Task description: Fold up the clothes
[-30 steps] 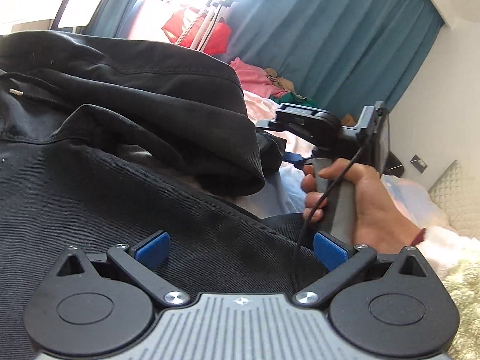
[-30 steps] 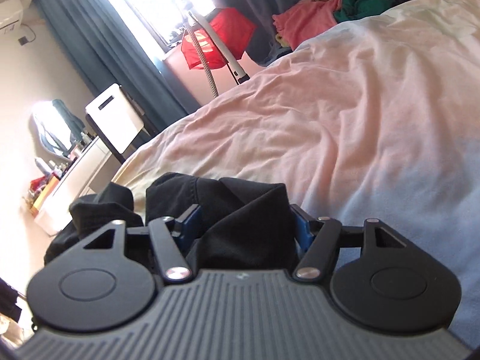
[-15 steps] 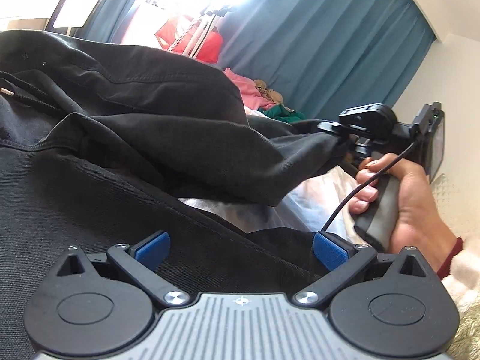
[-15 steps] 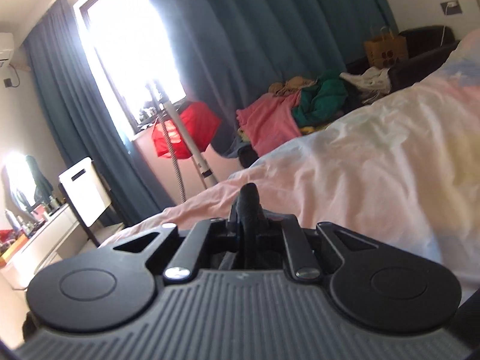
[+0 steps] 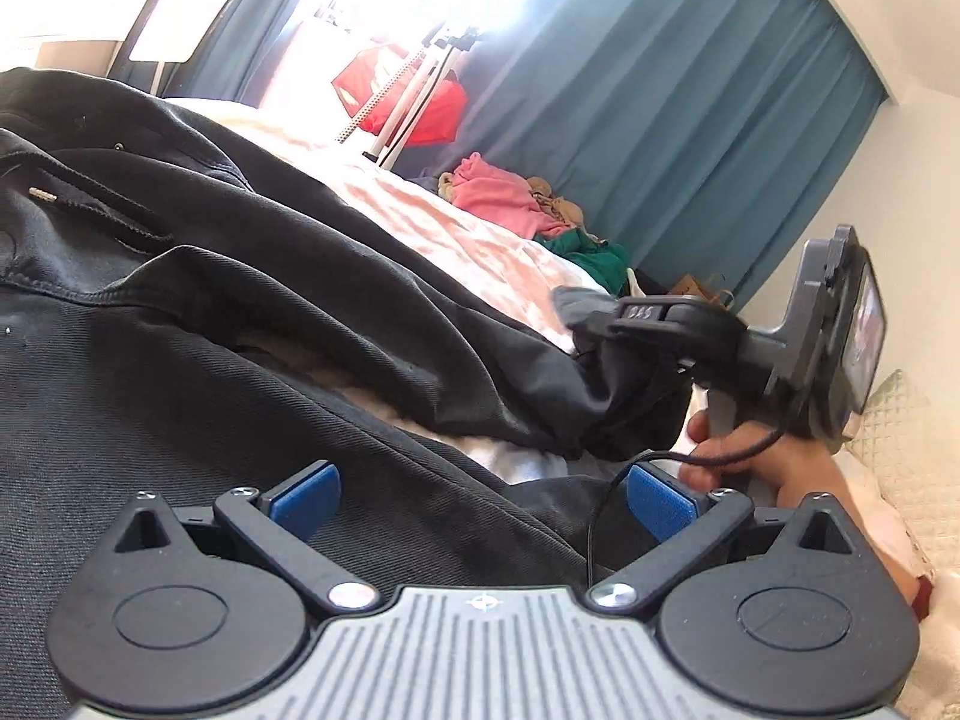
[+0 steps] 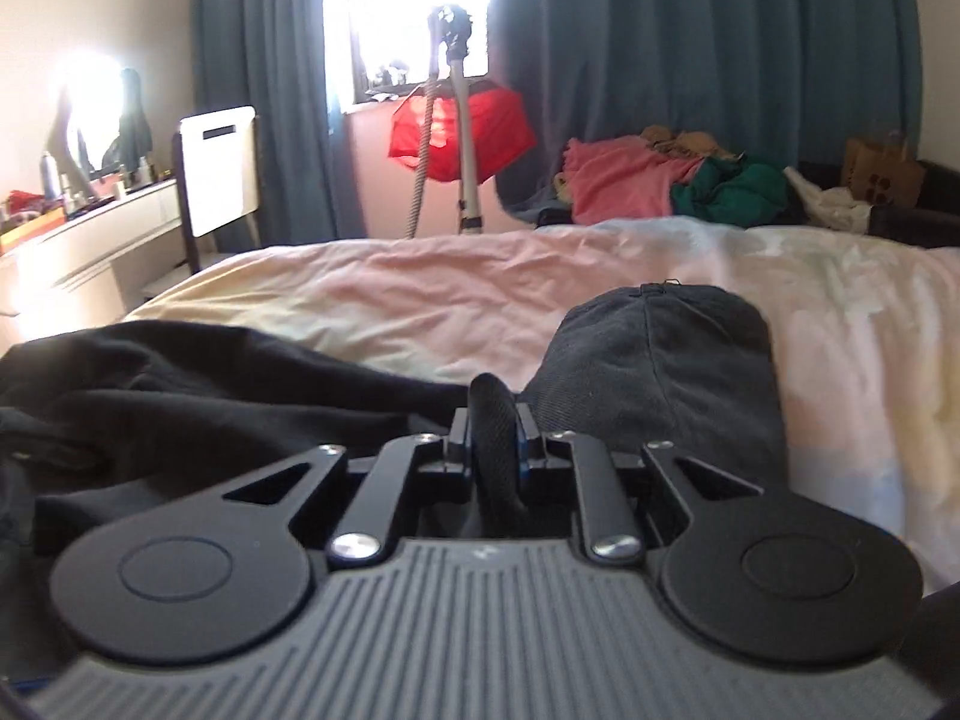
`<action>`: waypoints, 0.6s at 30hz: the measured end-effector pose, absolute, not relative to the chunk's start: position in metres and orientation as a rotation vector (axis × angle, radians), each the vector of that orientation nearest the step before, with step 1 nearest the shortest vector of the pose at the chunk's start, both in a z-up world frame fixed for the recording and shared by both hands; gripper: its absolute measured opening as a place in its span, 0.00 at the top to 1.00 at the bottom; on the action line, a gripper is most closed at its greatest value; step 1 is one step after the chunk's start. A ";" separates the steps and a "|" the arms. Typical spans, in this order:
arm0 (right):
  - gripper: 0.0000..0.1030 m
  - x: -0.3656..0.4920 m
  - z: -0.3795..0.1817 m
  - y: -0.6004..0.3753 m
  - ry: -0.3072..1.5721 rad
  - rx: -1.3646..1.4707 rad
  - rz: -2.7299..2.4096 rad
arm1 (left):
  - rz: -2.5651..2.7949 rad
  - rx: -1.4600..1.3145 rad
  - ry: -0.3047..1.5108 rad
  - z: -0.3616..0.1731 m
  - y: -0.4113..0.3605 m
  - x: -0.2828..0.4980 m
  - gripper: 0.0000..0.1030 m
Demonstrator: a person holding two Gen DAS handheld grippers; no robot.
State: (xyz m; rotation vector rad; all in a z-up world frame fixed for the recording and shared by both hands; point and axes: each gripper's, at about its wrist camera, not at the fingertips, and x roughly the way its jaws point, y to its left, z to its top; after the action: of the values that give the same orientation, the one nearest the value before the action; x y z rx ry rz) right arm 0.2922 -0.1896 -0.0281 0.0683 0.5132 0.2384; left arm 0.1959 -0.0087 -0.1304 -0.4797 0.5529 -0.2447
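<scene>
I had my right claw (image 6: 493, 443) pinched on a fold of the black garment (image 5: 252, 276), its jaws easing slightly, lifting that end off the bed (image 6: 420, 288) to start a fold. My left claw (image 5: 480, 492) stood apart over the near cloth, ready.

Black denim garment (image 5: 252, 324): dark, twill-woven, with stitched seams and a drawstring. Spread rumpled on the bed under and ahead of the left gripper (image 5: 480, 495). One fold pinched in the right gripper (image 6: 493, 441), its end, possibly a sleeve, rising just beyond.
</scene>
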 end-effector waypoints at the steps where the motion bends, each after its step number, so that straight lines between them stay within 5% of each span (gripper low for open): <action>1: 0.82 0.291 -0.033 -0.187 0.532 0.080 0.263 | -0.240 -0.478 0.556 -0.131 -0.008 0.197 0.00; 9: 0.33 0.255 -0.016 -0.252 0.428 0.476 0.356 | -0.242 -0.466 0.577 -0.136 -0.012 0.198 0.00; 15: 0.30 0.261 -0.059 -0.341 0.585 1.096 0.179 | -0.246 -0.446 0.595 -0.142 -0.019 0.199 0.00; 18: 0.30 0.255 -0.072 -0.361 0.563 1.160 0.120 | -0.242 -0.444 0.597 -0.142 -0.020 0.197 0.00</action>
State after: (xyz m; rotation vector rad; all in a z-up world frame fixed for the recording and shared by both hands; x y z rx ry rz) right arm 0.2551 -0.3607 -0.0720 1.1600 0.5627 0.1197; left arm 0.1970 -0.0202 -0.1418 -0.4441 0.5966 -0.2417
